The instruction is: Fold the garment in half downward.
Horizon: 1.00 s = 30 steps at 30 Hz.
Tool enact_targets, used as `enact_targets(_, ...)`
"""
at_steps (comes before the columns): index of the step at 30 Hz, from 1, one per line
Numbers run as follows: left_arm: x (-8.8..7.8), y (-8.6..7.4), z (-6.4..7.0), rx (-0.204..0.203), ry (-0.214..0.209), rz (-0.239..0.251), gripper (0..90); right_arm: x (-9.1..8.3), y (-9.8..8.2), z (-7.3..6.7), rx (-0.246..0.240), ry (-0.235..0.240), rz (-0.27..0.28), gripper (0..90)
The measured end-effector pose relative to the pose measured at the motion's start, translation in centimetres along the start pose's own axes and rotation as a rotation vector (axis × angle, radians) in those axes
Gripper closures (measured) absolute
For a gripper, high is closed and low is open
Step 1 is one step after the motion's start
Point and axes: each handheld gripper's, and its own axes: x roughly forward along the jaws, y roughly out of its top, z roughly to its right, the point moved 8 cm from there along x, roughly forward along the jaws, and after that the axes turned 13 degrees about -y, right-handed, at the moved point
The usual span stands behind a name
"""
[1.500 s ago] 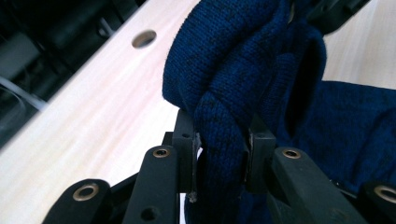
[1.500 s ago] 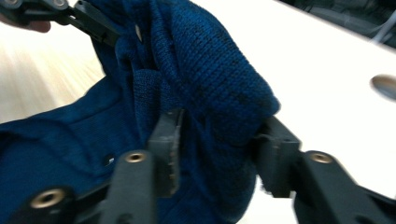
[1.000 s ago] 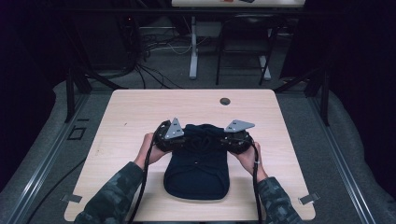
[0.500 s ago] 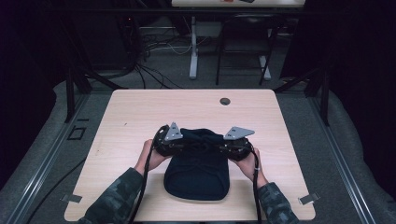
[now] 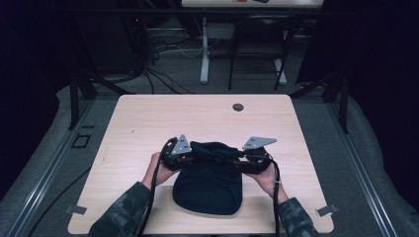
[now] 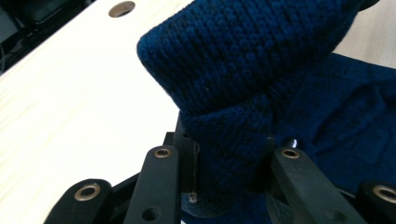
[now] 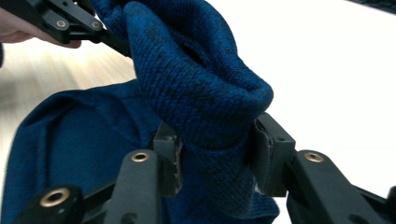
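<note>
Both claws are clamped on the far edge of a dark blue knitted hat [image 5: 208, 180], which lies near the person's side of the counter [image 5: 148, 118], well this side of the round cable hole [image 5: 238, 107] in the counter's far part. In the high view the left claw [image 5: 190, 154] pinches the brim at the hat's left far corner and the right claw [image 5: 237, 160] pinches it at the right far corner, so the brim is stretched as a raised band between them while the crown rests flat on the wood toward the person. The left gripper view shows a thick fold of knit [image 6: 233, 93] squeezed between its jaws; the right gripper view shows the same, a rolled cuff [image 7: 196, 88] held firmly. The step in hand looks like folding or turning the brim: the edge is lifted and taut. The next move probably calls for both hands to travel together, carrying the brim evenly over the crown and keeping equal tension so the knit does not twist or slip from either grip.
</note>
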Motion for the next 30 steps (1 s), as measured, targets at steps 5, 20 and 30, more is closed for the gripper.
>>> enact_targets(5,0.1,-0.5,0.4,-0.007,-0.02,-0.002,73.4,-0.1,-0.7,-0.4,-0.024,0.008,-0.017,63.6)
enact_targets(20,0.1,-2.9,2.4,0.023,-0.054,-0.04,76.3,-0.2,-3.1,-2.6,-0.131,0.027,-0.072,70.2)
enact_targets(30,0.5,-4.2,3.7,0.025,-0.094,-0.077,75.2,0.2,-5.0,-3.6,-0.157,0.051,-0.125,68.5)
